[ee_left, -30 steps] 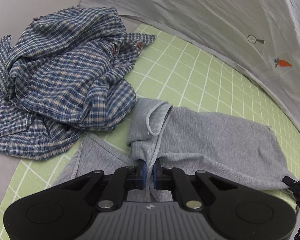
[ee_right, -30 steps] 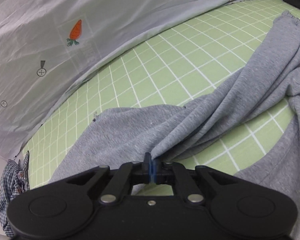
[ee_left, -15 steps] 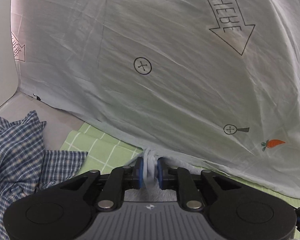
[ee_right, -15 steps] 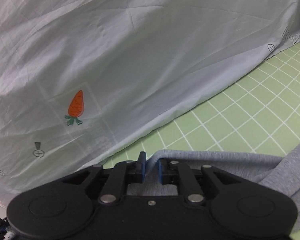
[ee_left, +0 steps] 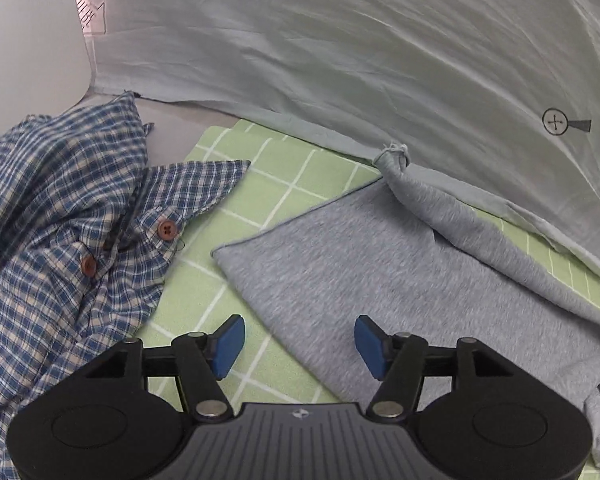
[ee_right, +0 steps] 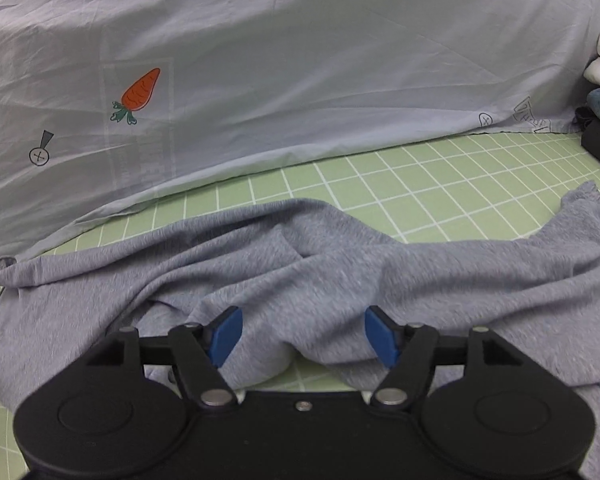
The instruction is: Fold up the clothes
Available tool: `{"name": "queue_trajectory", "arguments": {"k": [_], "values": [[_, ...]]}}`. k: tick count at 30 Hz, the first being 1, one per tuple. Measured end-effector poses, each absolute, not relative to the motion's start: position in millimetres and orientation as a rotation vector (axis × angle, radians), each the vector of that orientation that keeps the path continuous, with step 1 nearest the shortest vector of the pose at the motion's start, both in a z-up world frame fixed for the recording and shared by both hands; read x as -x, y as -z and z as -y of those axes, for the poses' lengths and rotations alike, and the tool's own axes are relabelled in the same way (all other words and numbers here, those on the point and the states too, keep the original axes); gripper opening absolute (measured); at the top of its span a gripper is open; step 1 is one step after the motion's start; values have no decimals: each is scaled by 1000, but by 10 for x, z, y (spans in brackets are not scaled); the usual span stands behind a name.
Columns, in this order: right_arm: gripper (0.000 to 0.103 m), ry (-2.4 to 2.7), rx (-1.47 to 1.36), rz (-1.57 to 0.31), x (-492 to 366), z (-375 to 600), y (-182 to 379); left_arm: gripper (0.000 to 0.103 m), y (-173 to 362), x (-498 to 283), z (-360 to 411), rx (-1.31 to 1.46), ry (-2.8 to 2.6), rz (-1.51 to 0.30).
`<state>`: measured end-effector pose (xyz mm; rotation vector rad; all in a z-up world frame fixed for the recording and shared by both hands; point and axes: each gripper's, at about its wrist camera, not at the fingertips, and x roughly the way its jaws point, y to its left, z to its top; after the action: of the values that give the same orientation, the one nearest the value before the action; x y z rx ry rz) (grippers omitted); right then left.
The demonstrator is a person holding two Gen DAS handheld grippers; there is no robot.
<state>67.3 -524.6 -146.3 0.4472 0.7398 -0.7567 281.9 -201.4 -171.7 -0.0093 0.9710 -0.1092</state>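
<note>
Now both tools have let go: the left gripper and right gripper have just been opening, nothing pinched — the grey garment lies on the green checked mat, seemingly one fold laid, though rumpled.

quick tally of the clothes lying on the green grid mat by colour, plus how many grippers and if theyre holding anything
grey garment: 1
blue plaid shirt: 1
clothes on the green grid mat: 2
grippers: 2, left gripper and right gripper, both open, their jaws just opened, nothing pinched
total: 4
</note>
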Motion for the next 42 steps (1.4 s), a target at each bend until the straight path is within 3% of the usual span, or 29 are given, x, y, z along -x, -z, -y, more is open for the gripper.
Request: {"name": "queue_trajectory", "arguments": {"k": [1, 2, 3, 18, 23, 26, 28, 29, 33, 39, 40, 41, 42], "values": [[69, 760, -443, -742, -641, 5230, 1460, 40, 1728, -2812, 2033, -5, 94, -954], [69, 763, -440, -744, -610, 5214, 1456, 10, 1736, -2799, 2052, -21, 75, -933], [68, 764, -436, -747, -605, 5199, 1452, 1, 1735, -2802, 2044, -24, 67, -928], [67, 822, -423, -751, 1, 5185, 1372, 2, 1592, -2624, 886, -122, -217, -883], [67, 847, -461, -749, 263, 5263, 1384, 6, 1477, -2414, 915, -68, -155, -886], [61, 850, -481, -737, 370, 5360, 1377, 6, 1437, -2301, 1047, -72, -133, -893], [57, 838, -483, -723, 392, 5426, 1361, 11, 1405, -2250, 1148, -69, -105, -901], [55, 834, -484, -716, 386, 5468, 1355, 18, 1386, -2223, 1220, -66, -85, -905], [57, 827, -532, -700, 313, 5672, 1370, 31, 1343, -2099, 1547, -81, 34, -919], [63, 767, -623, -729, 5, 5854, 1537, 35, 1562, -2052, 2056, -175, 130, -954], [61, 764, -625, -743, -35, 5856, 1577, 35, 1599, -2060, 2090, -178, 131, -969], [43, 774, -620, -764, -39, 5849, 1613, 35, 1634, -2069, 2115, -180, 130, -984], [17, 784, -616, -784, -42, 5842, 1650, 35, 1656, -2071, 2122, -179, 129, -989]]}}
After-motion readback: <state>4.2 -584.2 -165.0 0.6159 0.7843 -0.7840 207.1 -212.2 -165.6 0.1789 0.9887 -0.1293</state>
